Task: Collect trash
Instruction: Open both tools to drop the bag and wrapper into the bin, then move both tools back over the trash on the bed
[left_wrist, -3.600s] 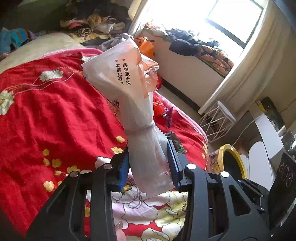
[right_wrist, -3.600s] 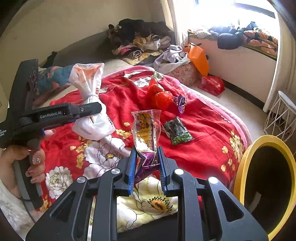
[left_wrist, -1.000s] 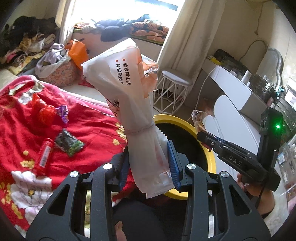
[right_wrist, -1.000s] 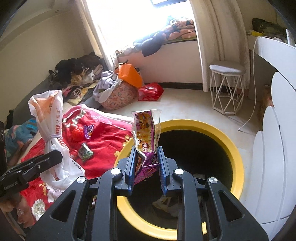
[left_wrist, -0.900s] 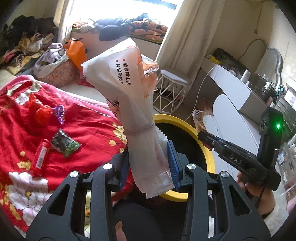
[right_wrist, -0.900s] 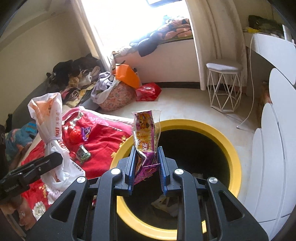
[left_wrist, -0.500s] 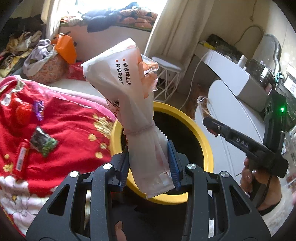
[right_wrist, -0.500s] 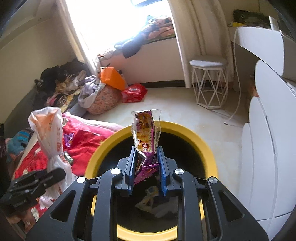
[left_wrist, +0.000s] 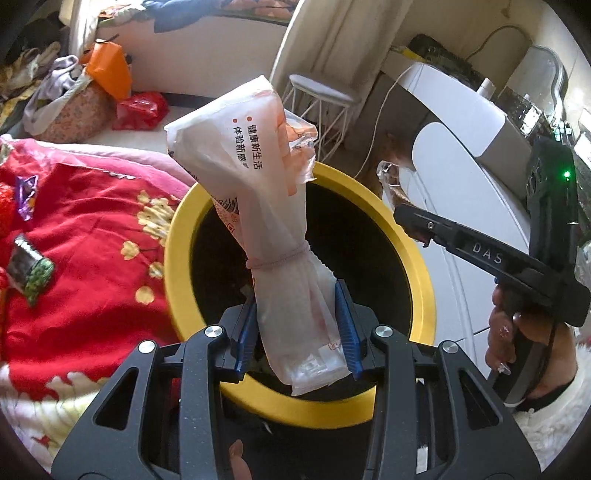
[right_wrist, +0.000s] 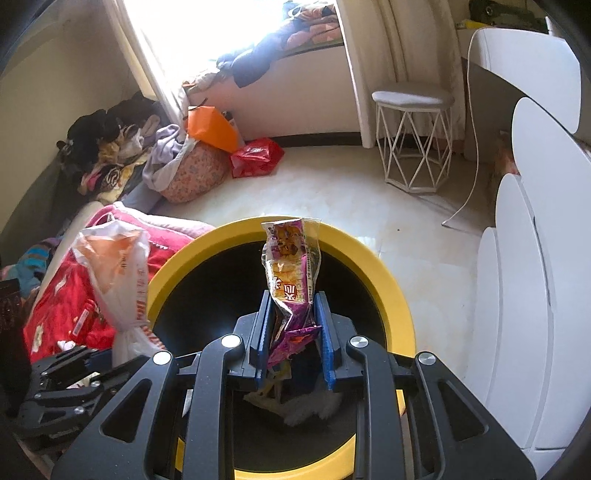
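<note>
We held the tied white bag in our left gripper; our right gripper, fingers just loosening, had the purple wrapper between them, both over the yellow-rimmed bin.

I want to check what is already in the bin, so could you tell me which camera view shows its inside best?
The right wrist view: it looks down into the yellow-rimmed bin, showing pale trash at the bottom. In the left wrist view the bin's inside is dark, partly hidden by the white bag.

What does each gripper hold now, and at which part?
Left gripper: white plastic bag, below its tied neck. Right gripper: purple snack wrapper, at its lower end.
</note>
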